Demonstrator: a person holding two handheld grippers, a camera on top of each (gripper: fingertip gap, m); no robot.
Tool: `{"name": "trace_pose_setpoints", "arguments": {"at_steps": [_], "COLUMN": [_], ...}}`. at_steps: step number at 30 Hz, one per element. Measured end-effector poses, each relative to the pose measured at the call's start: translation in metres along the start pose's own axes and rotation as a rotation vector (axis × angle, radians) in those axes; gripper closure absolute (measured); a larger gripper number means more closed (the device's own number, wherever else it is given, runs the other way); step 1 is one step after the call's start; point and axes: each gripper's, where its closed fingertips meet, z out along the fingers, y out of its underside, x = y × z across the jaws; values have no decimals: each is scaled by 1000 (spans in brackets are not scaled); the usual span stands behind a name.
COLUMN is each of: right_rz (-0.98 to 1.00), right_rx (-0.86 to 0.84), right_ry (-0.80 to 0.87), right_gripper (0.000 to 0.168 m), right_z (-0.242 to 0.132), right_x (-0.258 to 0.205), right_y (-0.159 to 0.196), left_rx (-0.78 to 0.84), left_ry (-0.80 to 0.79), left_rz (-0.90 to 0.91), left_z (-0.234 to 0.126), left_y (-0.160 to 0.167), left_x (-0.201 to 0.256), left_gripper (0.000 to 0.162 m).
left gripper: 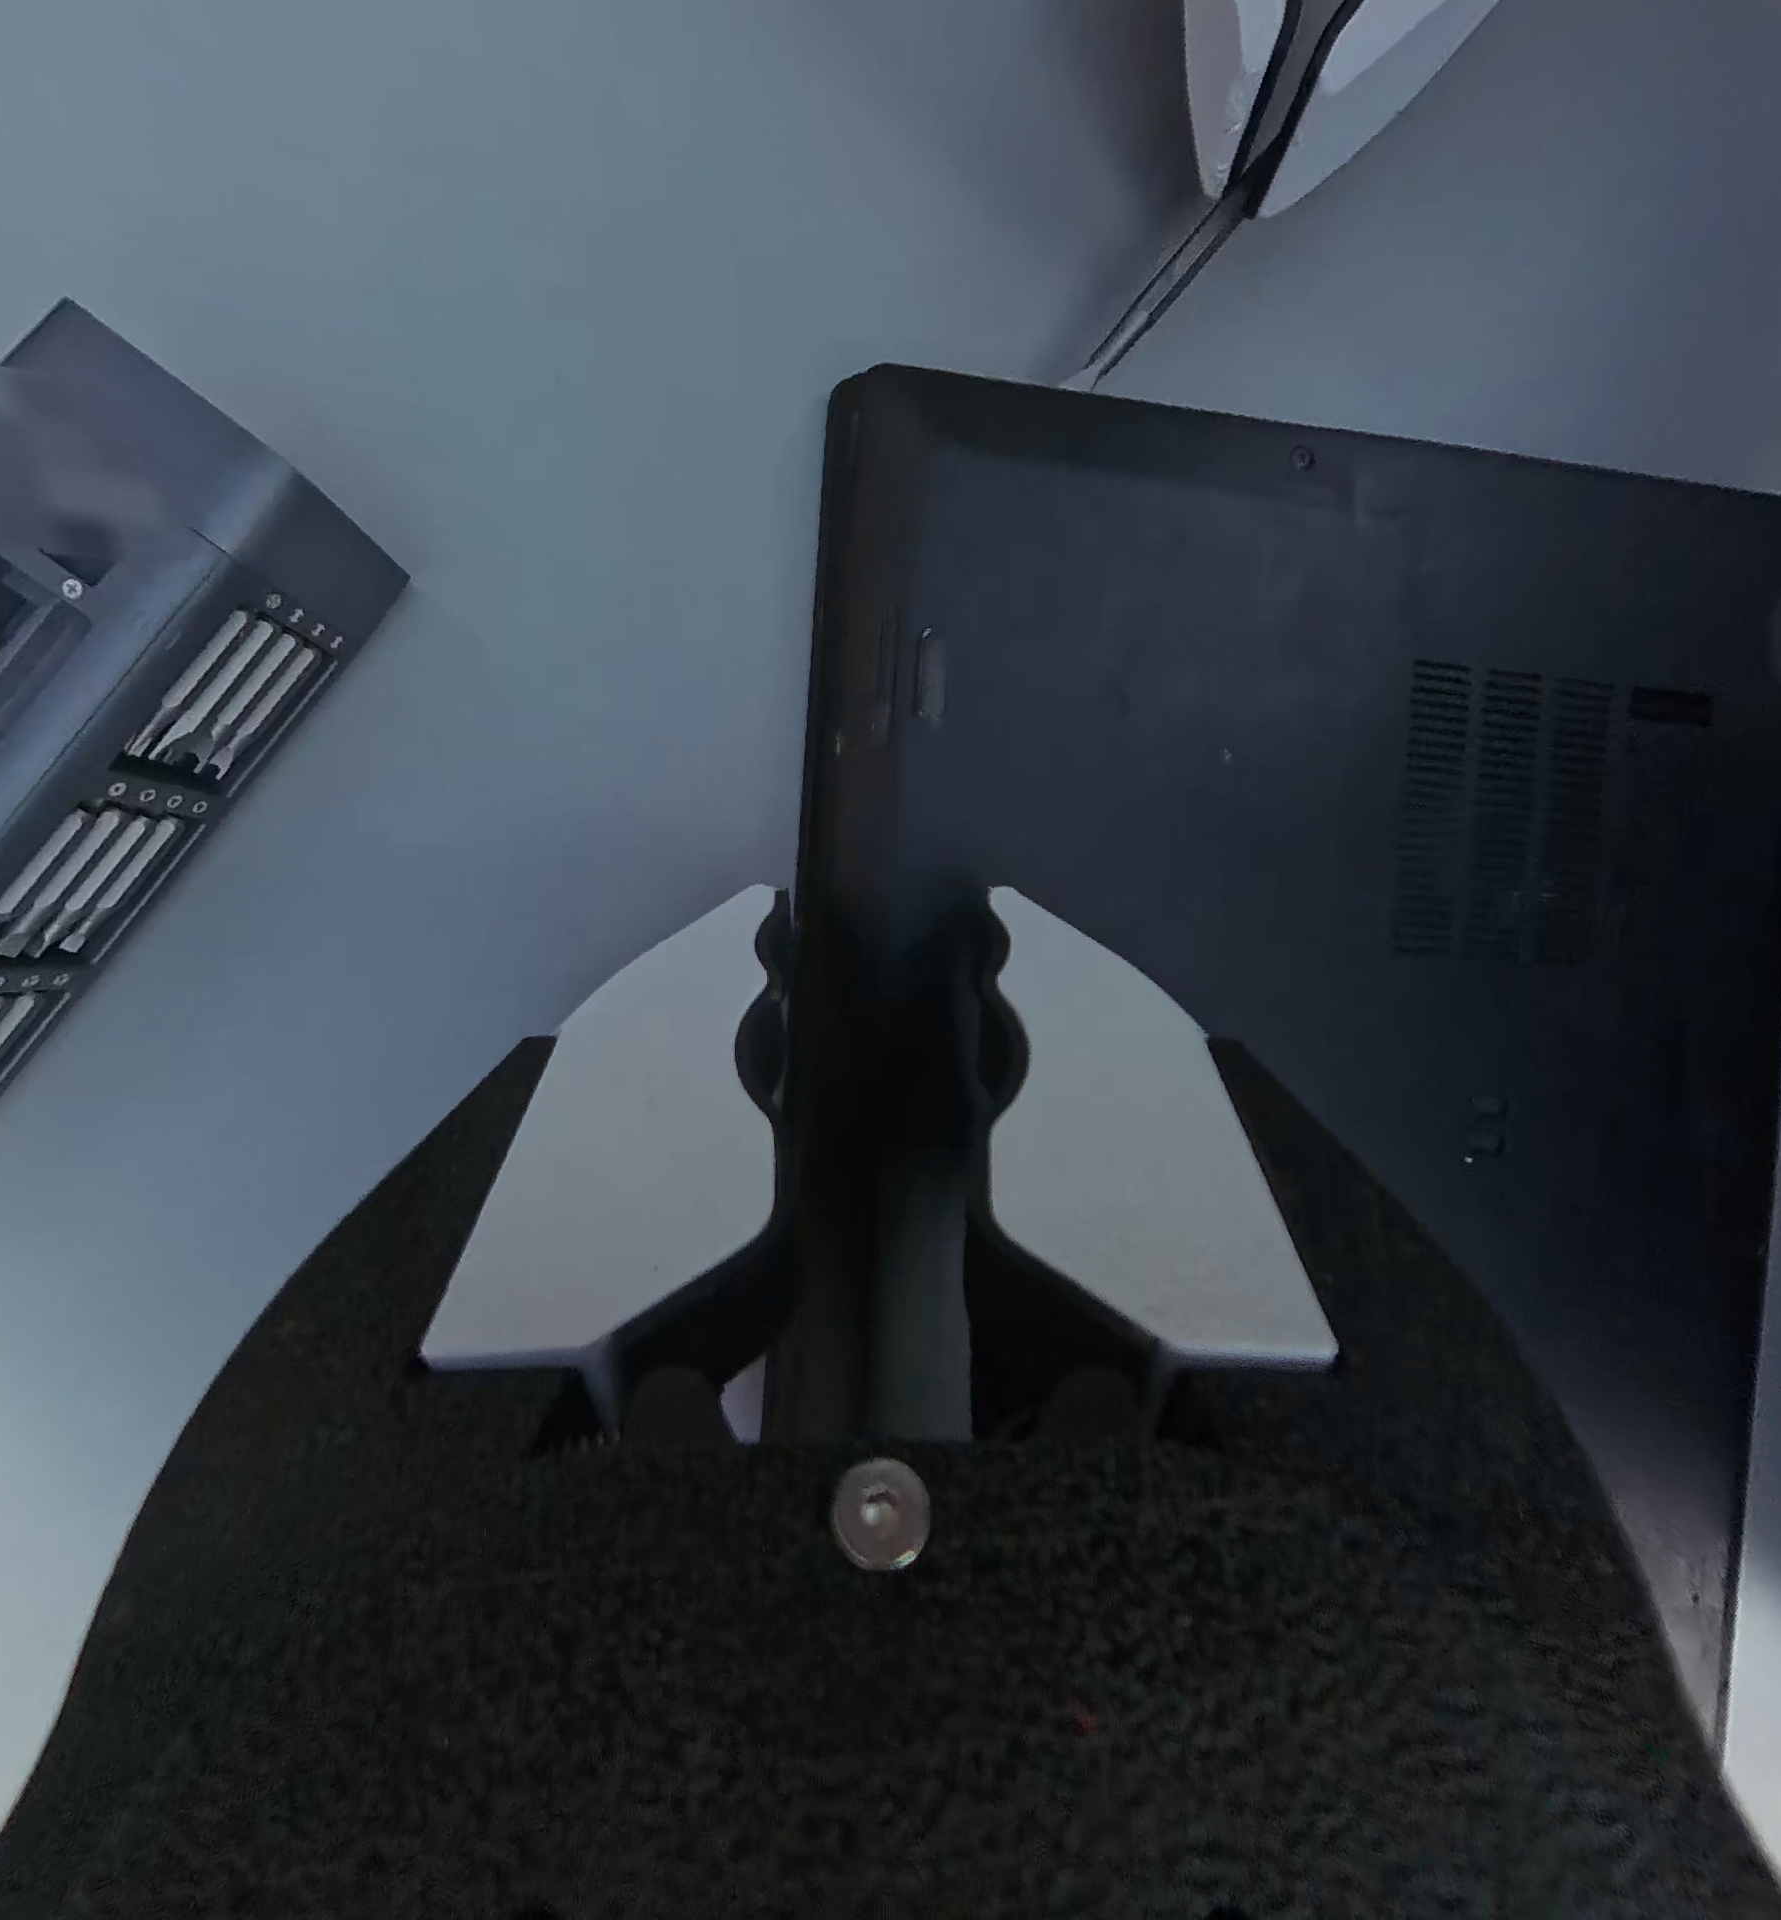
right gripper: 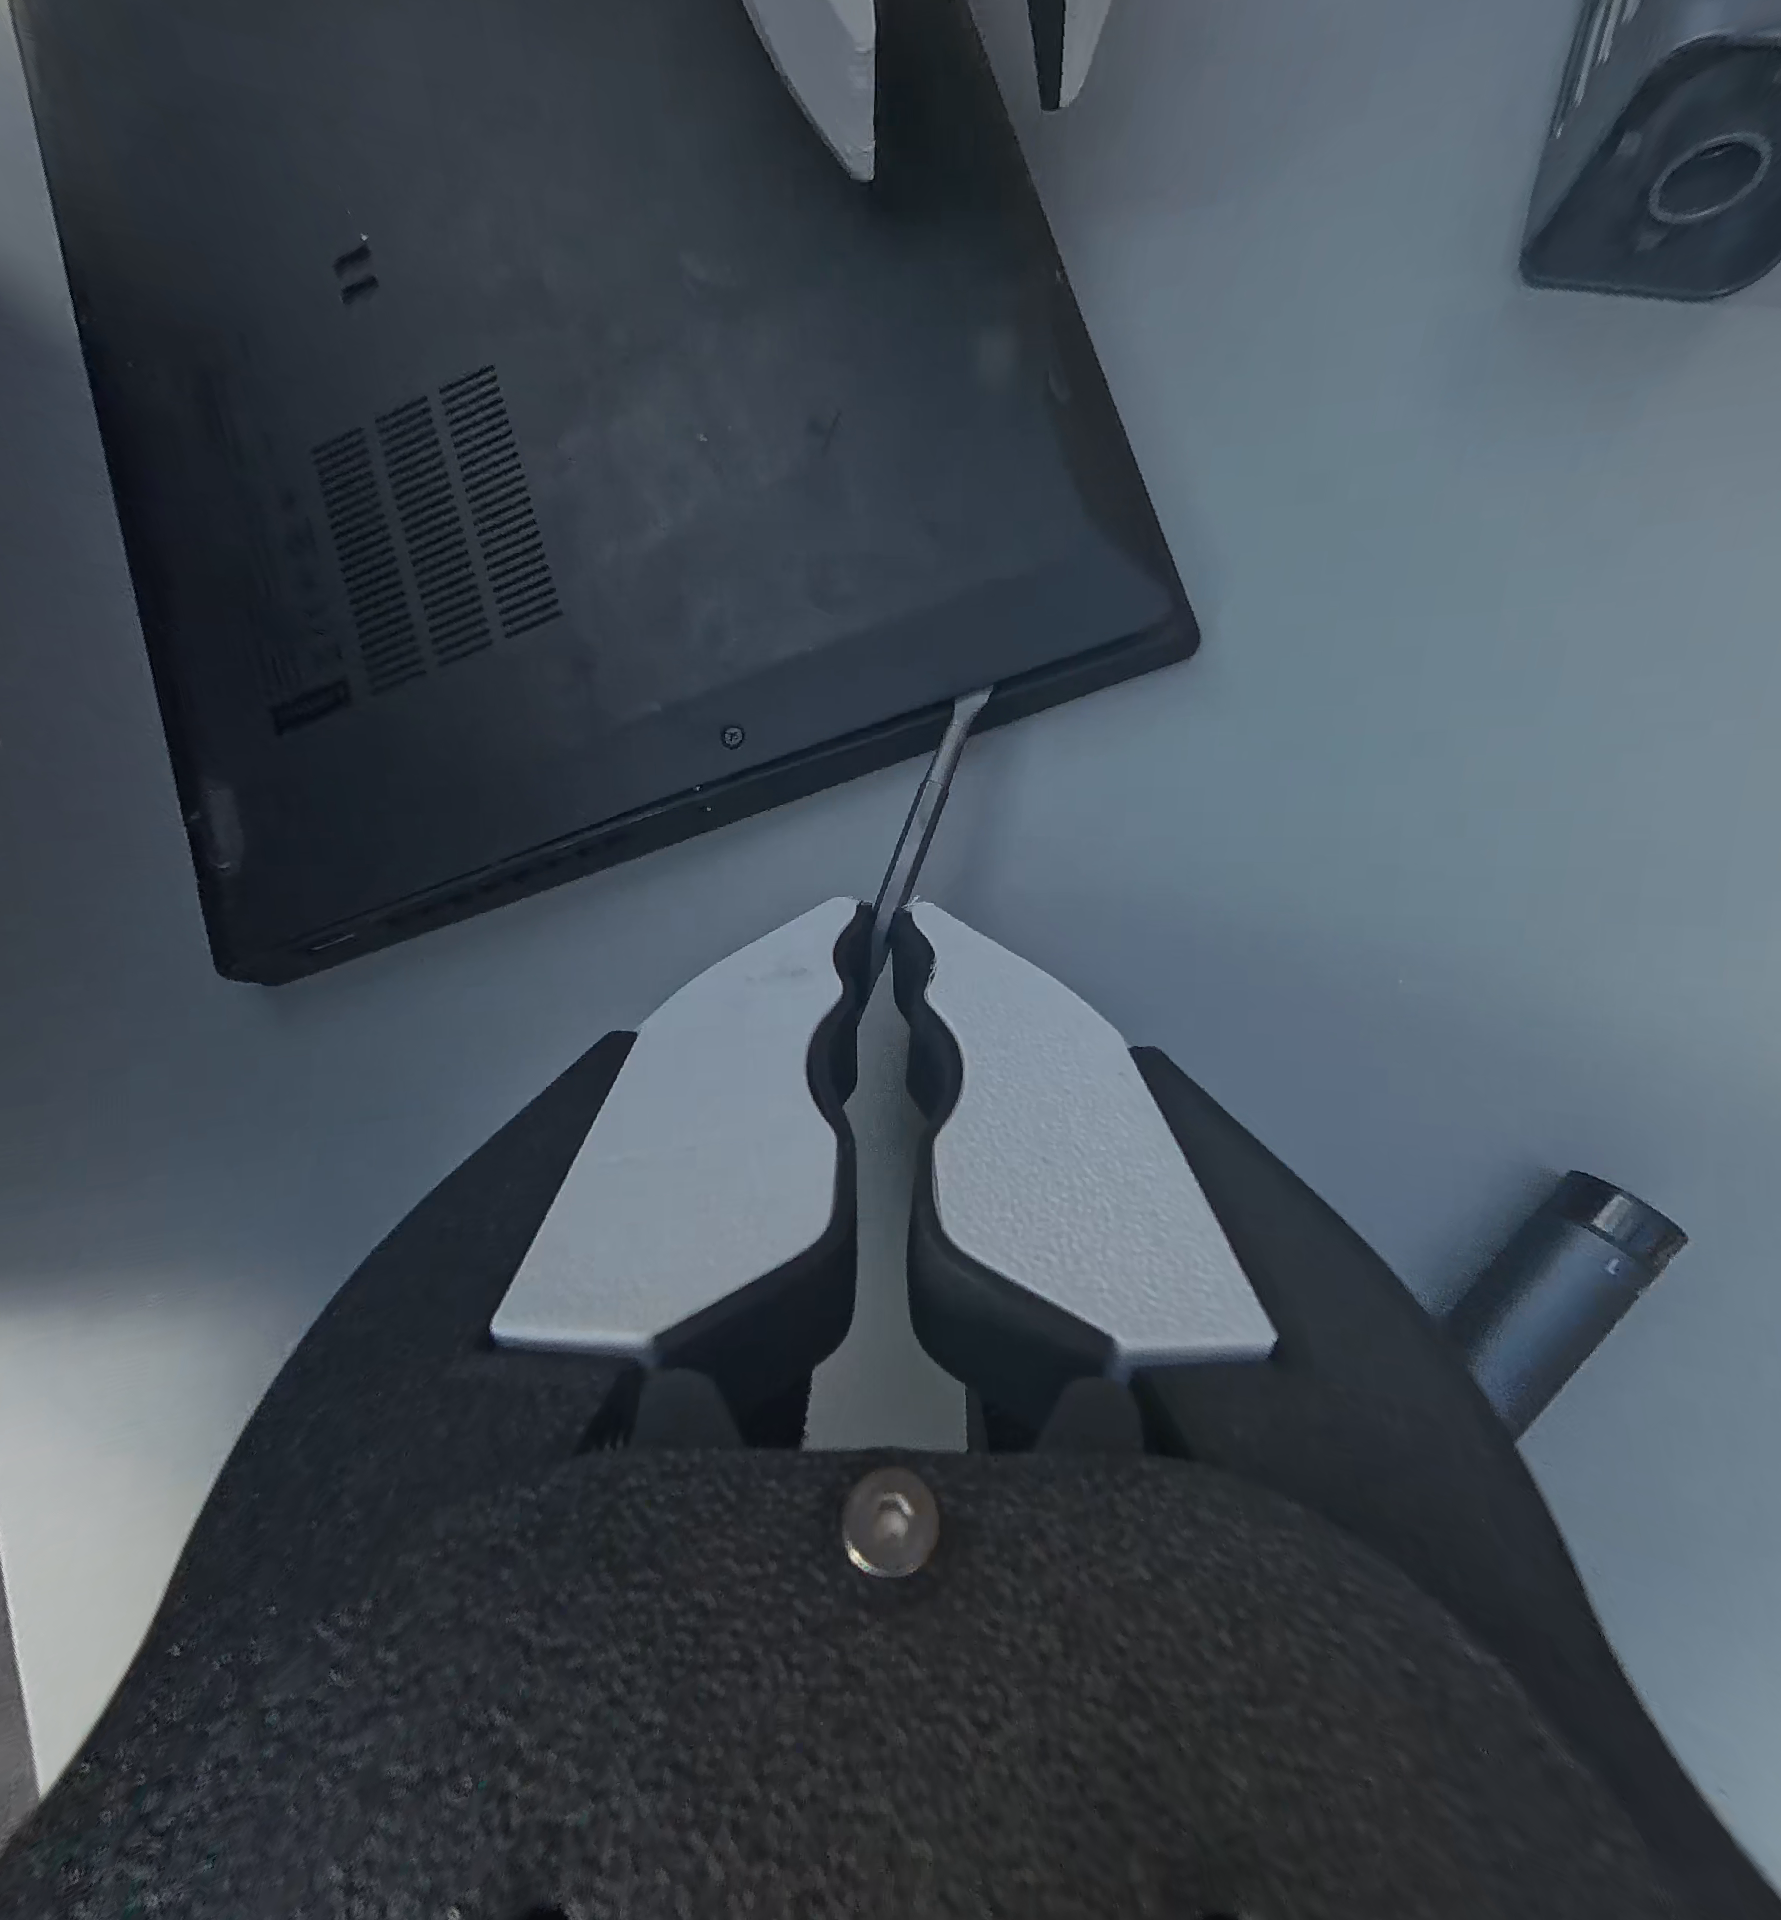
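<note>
Your right gripper [right gripper: 878,920] pinches a thin metal pry tool [right gripper: 933,805], its tip in the black laptop's [right gripper: 657,416] edge seam. Your left gripper [left gripper: 886,914] clamps the laptop's opposite edge; bare white table [right gripper: 1437,779] lies to the right.

Laptop [right gripper: 657,416] blocks centre; bit tray [left gripper: 138,727] left; bare table [right gripper: 1488,727] right.
</note>
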Motion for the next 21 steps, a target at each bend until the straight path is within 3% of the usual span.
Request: {"name": "trace_pose_setpoints", "arguments": {"at_steps": [5, 10, 16, 20, 21], "right_rz": [65, 24, 32, 75, 67], "right_rx": [62, 6, -5, 27, 25], "right_ry": [-12, 20, 191, 252, 283], "right_gripper": [168, 168, 168, 126, 123], "right_z": [-9, -5, -3, 5, 8], "right_x": [0, -1, 8, -1, 0], "right_y": [-13, -11, 4, 6, 6], "left_rx": [-1, -42, -49, -28, -24], "left_ry": [44, 88, 127, 179, 184], "left_rz": [12, -3, -42, -78, -82], "left_z": [1, 7, 8, 8, 8], "left_y": [-3, -3, -2, -1, -1], "left_x": [5, 8, 3, 6, 6], "left_gripper": [129, 128, 126, 125, 125]}}
